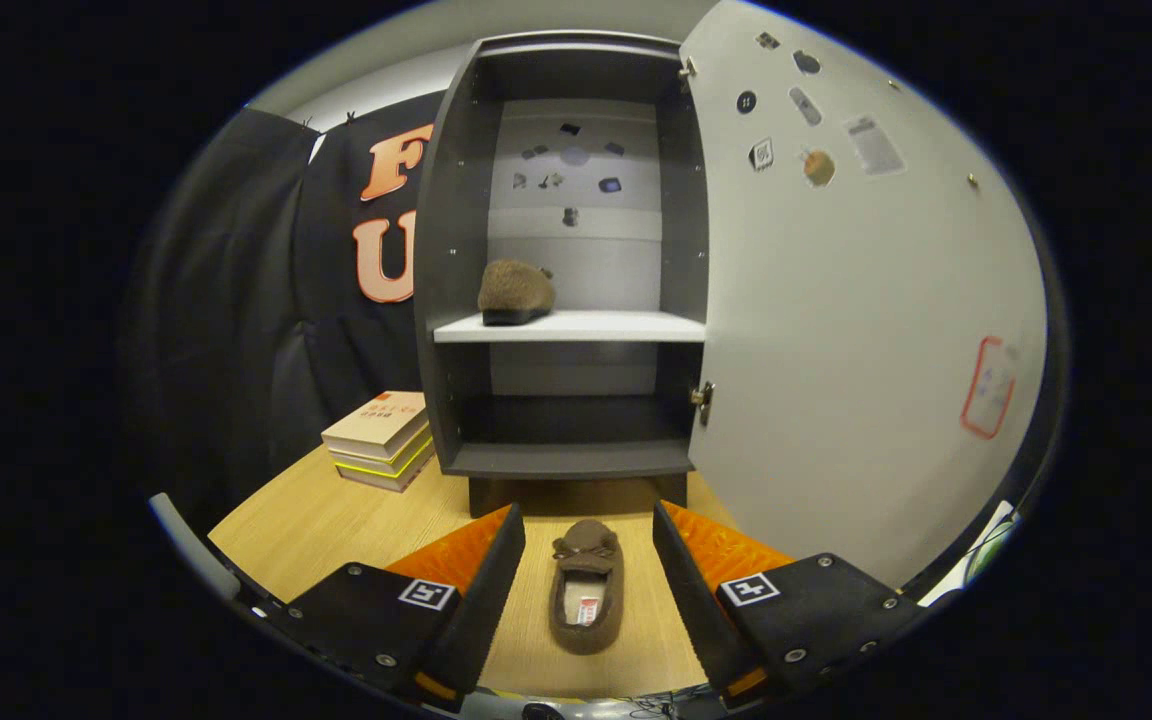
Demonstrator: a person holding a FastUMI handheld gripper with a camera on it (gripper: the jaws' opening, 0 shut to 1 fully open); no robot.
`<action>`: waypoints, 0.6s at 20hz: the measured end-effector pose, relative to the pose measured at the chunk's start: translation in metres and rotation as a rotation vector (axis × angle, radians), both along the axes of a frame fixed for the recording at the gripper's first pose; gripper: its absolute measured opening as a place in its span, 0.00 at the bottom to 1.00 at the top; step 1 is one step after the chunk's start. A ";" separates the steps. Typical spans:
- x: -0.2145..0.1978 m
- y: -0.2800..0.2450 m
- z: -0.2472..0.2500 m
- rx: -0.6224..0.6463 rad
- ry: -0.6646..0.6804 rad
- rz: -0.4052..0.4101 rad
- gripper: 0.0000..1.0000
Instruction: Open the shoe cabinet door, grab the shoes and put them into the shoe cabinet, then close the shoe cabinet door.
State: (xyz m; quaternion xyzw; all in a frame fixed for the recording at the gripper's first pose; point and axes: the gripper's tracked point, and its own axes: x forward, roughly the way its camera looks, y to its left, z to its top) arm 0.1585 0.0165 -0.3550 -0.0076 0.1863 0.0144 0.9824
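At lower centre, the gripper (588,560) is hanging open around the slipper (586,600) on the bench (336,520). Its long axis is running parallel to the fingers, toe facing the cabinet (456,300).

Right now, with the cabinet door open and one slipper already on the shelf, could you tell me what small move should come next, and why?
Probably ease the gripper down and close it on the slipper on the table. Its fingers are open with the slipper lying between them, untouched. The cabinet door stands wide open, and the other slipper sits on the white shelf, with room beside it.
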 end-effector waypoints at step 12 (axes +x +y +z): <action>0.047 0.034 -0.166 0.021 0.178 0.038 0.80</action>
